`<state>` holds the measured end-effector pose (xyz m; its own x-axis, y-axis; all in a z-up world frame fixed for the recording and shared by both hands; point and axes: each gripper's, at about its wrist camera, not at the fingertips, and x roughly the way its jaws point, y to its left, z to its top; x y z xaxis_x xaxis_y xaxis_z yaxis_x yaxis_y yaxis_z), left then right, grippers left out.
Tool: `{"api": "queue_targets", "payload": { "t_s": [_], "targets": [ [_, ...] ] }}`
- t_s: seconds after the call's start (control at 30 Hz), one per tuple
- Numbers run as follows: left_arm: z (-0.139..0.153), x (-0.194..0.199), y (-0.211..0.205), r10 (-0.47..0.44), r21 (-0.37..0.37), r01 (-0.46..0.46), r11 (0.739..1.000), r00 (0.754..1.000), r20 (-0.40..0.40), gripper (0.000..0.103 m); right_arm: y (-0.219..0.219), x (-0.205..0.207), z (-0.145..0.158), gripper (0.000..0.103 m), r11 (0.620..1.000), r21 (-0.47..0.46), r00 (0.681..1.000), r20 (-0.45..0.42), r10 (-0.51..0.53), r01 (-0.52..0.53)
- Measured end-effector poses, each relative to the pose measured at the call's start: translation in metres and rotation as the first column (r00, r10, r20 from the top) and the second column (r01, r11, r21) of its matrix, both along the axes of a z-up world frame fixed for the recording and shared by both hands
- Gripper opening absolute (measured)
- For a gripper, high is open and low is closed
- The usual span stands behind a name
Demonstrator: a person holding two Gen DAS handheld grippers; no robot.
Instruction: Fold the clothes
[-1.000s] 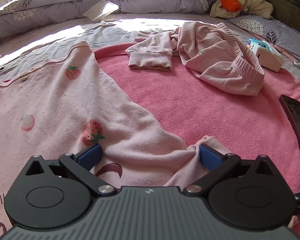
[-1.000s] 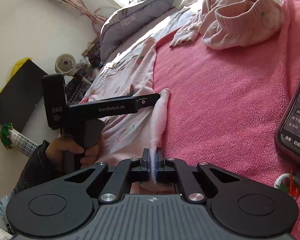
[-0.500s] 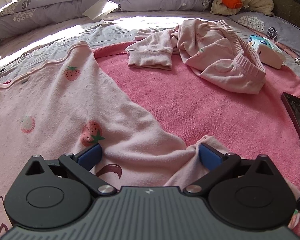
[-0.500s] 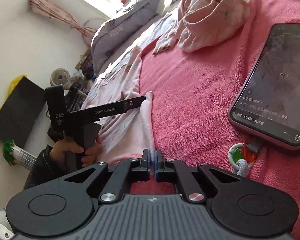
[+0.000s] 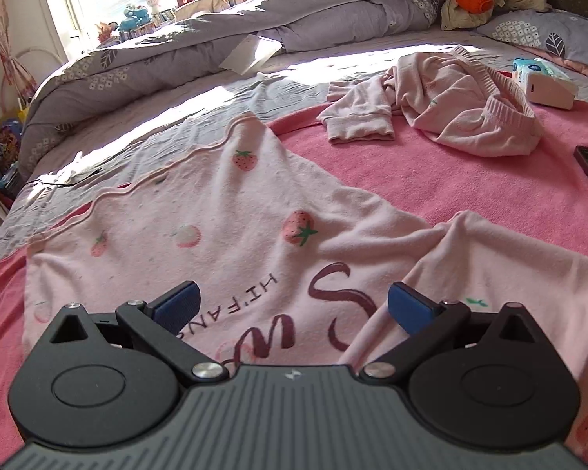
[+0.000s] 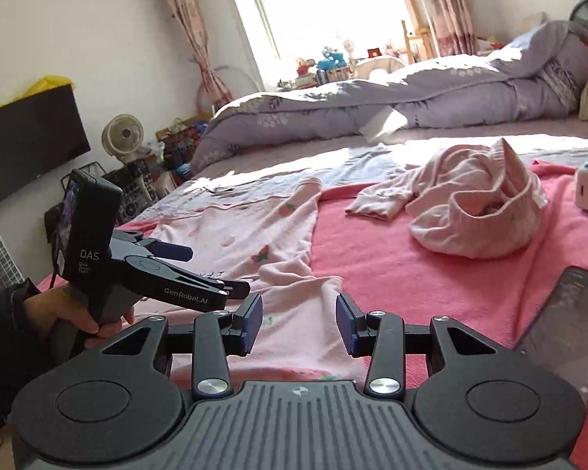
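Strawberry top spread out on the bed, nothing gripped!

The bed [image 5: 176, 117] carries a pink blanket [image 5: 431, 180]; the strawberry top [image 5: 215, 215] lies flat across it, ready for folding, I'd say. Behind, the crumpled pink trousers [image 5: 470, 117] wait. Left gripper [image 5: 292, 307]: jaws spread wide, empty. Right gripper [image 6: 298, 323]: jaws opening, cloth below, untouched. The top's near hem hides under the grippers.

"HI'FAN" on strawberry top [image 5: 223, 211], "DAS", "GenRobot.AI" on left hand-held gripper [image 6: 211, 272]
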<state>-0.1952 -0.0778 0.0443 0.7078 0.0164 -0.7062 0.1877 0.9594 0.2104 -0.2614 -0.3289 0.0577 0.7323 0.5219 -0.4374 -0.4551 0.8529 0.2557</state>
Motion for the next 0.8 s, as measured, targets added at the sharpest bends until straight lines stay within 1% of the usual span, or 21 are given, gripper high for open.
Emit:
{"api": "queue_targets", "payload": {
  "t_s": [0.03, 0.07, 0.1, 0.13, 0.17, 0.2, 0.27, 0.37, 0.43, 0.5, 0.57, 0.63, 0.7, 0.73, 0.77, 0.8],
  "targets": [
    [-0.001, -0.004, 0.008, 0.02, 0.004, -0.02, 1.0, 1.0, -0.002, 0.103, 0.015, 0.002, -0.008, 0.052, 0.999, -0.035, 1.0, 0.026, 0.009, -0.008],
    [-0.002, -0.007, 0.017, 0.041, -0.002, -0.041, 0.999, 0.999, -0.009, 0.103, 0.028, 0.004, -0.02, 0.064, 0.997, -0.078, 0.999, 0.042, 0.021, -0.018],
    [-0.003, -0.01, 0.025, 0.056, -0.009, -0.056, 0.998, 0.998, -0.012, 0.103, 0.042, 0.007, -0.033, 0.068, 0.991, -0.128, 0.999, 0.029, 0.03, -0.026],
    [-0.004, -0.014, 0.031, 0.067, -0.014, -0.067, 0.998, 0.998, -0.014, 0.103, 0.052, 0.006, -0.047, 0.07, 0.985, -0.17, 0.999, 0.04, 0.024, -0.017],
    [-0.006, -0.017, 0.036, 0.077, -0.018, -0.077, 0.997, 0.997, -0.015, 0.103, 0.06, 0.0, -0.059, 0.072, 0.98, -0.199, 0.995, 0.096, 0.01, 0.01],
    [-0.007, -0.02, 0.042, 0.087, -0.021, -0.087, 0.996, 0.996, -0.017, 0.103, 0.066, -0.004, -0.064, 0.072, 0.973, -0.227, 0.992, 0.13, 0.001, 0.029],
    [-0.01, -0.026, 0.051, 0.099, -0.028, -0.1, 0.995, 0.995, -0.018, 0.103, 0.072, -0.008, -0.06, 0.072, 0.961, -0.272, 0.99, 0.143, -0.011, 0.05],
    [-0.011, -0.036, 0.063, 0.107, -0.05, -0.108, 0.993, 0.994, -0.011, 0.103, 0.071, -0.01, -0.053, 0.072, 0.957, -0.286, 0.993, 0.121, -0.019, 0.053],
    [-0.01, -0.045, 0.072, 0.116, -0.049, -0.116, 0.992, 0.993, 0.0, 0.103, 0.074, -0.013, -0.046, 0.072, 0.947, -0.316, 0.991, 0.129, -0.02, 0.06],
    [-0.004, -0.061, 0.083, 0.13, -0.034, -0.128, 0.991, 0.991, 0.033, 0.103, 0.081, -0.018, -0.037, 0.074, 0.939, -0.337, 0.987, 0.16, -0.013, 0.067],
    [0.003, -0.083, 0.099, 0.145, -0.019, -0.143, 0.989, 0.985, 0.09, 0.103, 0.088, -0.025, -0.027, 0.076, 0.947, -0.319, 0.981, 0.193, 0.016, 0.048],
    [0.01, -0.109, 0.122, 0.194, -0.002, -0.196, 0.981, 0.97, 0.144, 0.103, 0.103, -0.029, -0.018, 0.079, 0.958, -0.287, 0.975, 0.213, 0.07, -0.006],
    [0.012, -0.13, 0.153, 0.278, -0.016, -0.279, 0.96, 0.947, 0.161, 0.103, 0.125, -0.029, -0.013, 0.08, 0.962, -0.266, 0.968, 0.219, 0.124, -0.064],
    [0.013, -0.141, 0.168, 0.322, -0.026, -0.322, 0.946, 0.932, 0.165, 0.103, 0.138, -0.029, -0.013, 0.08, 0.962, -0.257, 0.964, 0.216, 0.153, -0.095],
    [0.014, -0.151, 0.188, 0.381, -0.044, -0.379, 0.924, 0.911, 0.16, 0.103, 0.153, -0.028, -0.013, 0.08, 0.96, -0.249, 0.96, 0.212, 0.184, -0.129],
    [0.013, -0.162, 0.209, 0.448, -0.065, -0.443, 0.894, 0.882, 0.149, 0.103, 0.168, -0.028, -0.013, 0.08, 0.956, -0.243, 0.954, 0.208, 0.214, -0.162]
  ]
}}
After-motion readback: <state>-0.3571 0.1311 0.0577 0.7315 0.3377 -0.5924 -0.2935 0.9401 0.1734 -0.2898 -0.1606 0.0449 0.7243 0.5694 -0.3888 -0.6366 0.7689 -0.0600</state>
